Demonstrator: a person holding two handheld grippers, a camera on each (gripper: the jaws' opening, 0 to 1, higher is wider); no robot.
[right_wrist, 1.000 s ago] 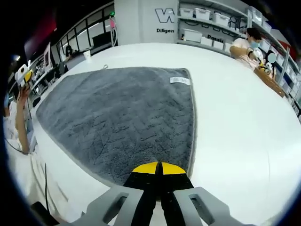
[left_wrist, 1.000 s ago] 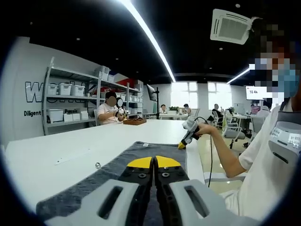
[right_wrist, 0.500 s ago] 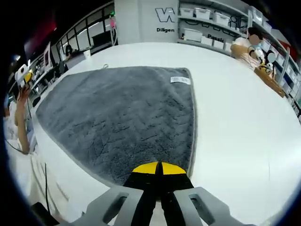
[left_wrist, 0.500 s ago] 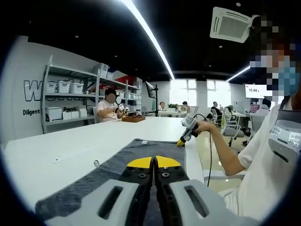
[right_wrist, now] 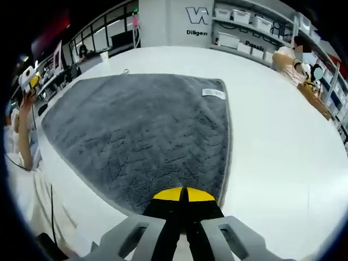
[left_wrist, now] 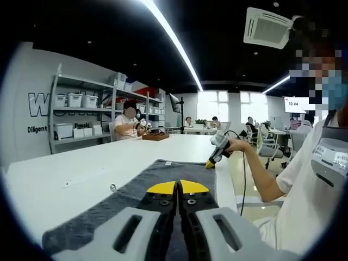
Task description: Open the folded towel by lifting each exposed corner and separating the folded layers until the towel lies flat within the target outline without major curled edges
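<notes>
Left gripper view. One grey towel [left_wrist: 163,179] lies spread on one white table [left_wrist: 81,168], its near end running under the left gripper [left_wrist: 178,187]. The two yellow-tipped jaws are pressed together with no gap, low over the towel; whether any cloth is pinched between them I cannot tell. A small white label [left_wrist: 169,163] sits at the towel's far edge. One small metal ring [left_wrist: 112,188] lies on the table just left of the towel. The right gripper [left_wrist: 210,163] comes in from the right, held in the person's hand [left_wrist: 235,144], yellow tip down at the towel's far right corner. One shelving rack [left_wrist: 81,117] with white bins [left_wrist: 76,101] stands at the left wall; wall lettering reads "W..." and "Diligent" in part. One seated person [left_wrist: 128,126] works at the table's far end. A screen [left_wrist: 296,104] at right shows "10:44".

Right gripper view. The same towel [right_wrist: 141,130] is laid open and flat, one layer, herringbone texture, pale trim round the edge. One label [right_wrist: 213,93], print too small to read. The right gripper [right_wrist: 184,196] has its jaws shut tight at the towel's nearest corner; grip on cloth cannot be told. The left gripper [right_wrist: 30,80] shows at far left, raised in a hand. Wall lettering reads "Diligen", more cut off. One seated person [right_wrist: 291,54] at upper right.
</notes>
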